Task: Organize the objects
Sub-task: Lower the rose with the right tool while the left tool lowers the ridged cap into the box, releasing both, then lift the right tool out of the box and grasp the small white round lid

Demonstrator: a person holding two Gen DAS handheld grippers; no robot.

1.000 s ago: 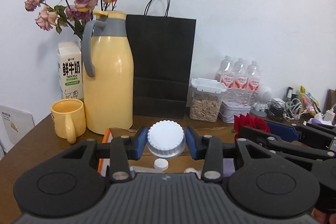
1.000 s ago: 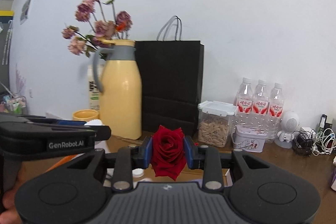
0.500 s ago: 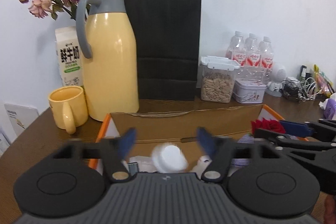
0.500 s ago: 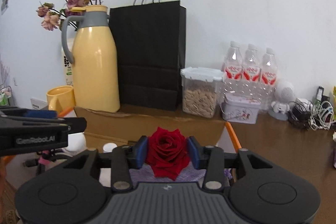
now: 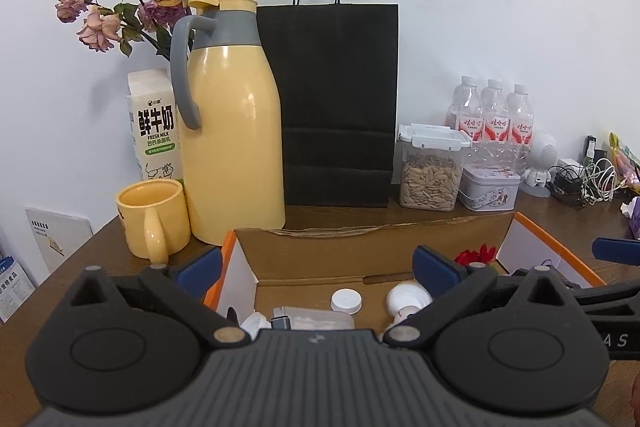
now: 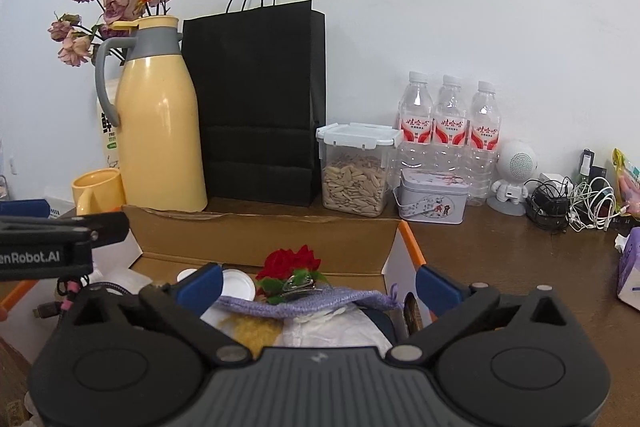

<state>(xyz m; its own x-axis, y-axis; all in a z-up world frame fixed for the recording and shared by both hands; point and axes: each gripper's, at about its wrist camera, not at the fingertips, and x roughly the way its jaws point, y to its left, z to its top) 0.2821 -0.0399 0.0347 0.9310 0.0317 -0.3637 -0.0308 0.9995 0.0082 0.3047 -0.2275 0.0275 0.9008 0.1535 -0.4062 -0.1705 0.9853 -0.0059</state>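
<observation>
1. Left wrist view: left gripper (image 5: 318,269) jaws opening wide, gripping nothing; white cap (image 5: 346,300) lies in the cardboard box (image 5: 360,251) below.
2. Right wrist view: right gripper (image 6: 318,281) jaws opening wide; red rose (image 6: 290,261) rests in the box at twelve o'clock.

You have a dark brown wooden desk (image 6: 500,259) against the white wall. Along its back stand a white milk carton (image 5: 154,125), a tall yellow thermos jug with a grey handle (image 5: 232,131), a black paper carrier bag (image 5: 336,107), a clear lidded tub of seeds (image 6: 354,169), a small printed tin (image 6: 434,197) and three clear water bottles (image 6: 450,119). A yellow ceramic mug (image 5: 152,217) sits before the carton, and an open cardboard box with orange edges (image 5: 360,249) takes the front
</observation>
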